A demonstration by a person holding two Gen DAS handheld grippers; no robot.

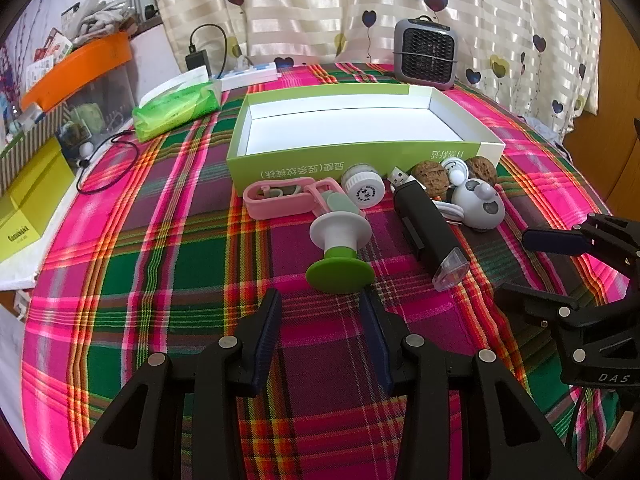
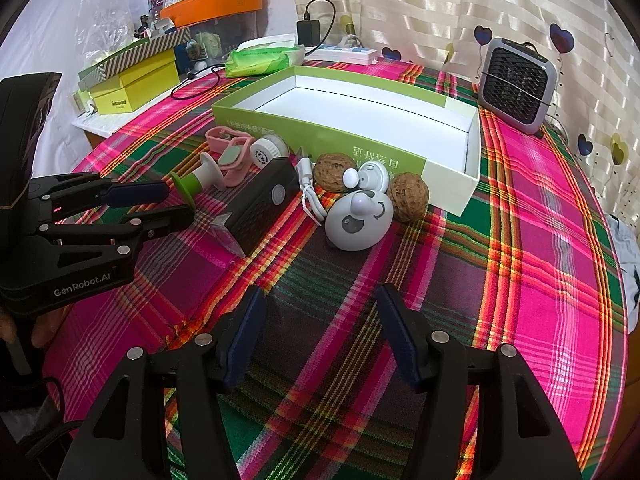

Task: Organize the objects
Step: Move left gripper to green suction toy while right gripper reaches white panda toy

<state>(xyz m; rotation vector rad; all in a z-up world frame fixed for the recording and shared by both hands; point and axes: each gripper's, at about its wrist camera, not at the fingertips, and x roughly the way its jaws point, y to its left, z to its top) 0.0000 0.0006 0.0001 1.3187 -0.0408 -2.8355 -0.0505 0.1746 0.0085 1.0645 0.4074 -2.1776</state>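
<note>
Plaid cloth (image 1: 160, 272), pink, green and red, covers the table. On it, one empty green-and-white box (image 1: 360, 156), printed with Chinese characters. Behind it, one grey fan heater (image 1: 426, 54). One yellow box (image 2: 134, 86) at the table edge; its print is too small to read. Along the green box's near wall: one black device (image 1: 428, 228), one panda-faced gadget (image 2: 358, 220), one green-and-white plunger (image 1: 340, 254), two walnuts (image 2: 332, 172) (image 2: 409, 197). Left gripper (image 1: 320, 332), marked "GenRobot.AI": jaws fully apart, empty. Right gripper (image 2: 322, 334), marked "DAS": jaws wide, empty.
</note>
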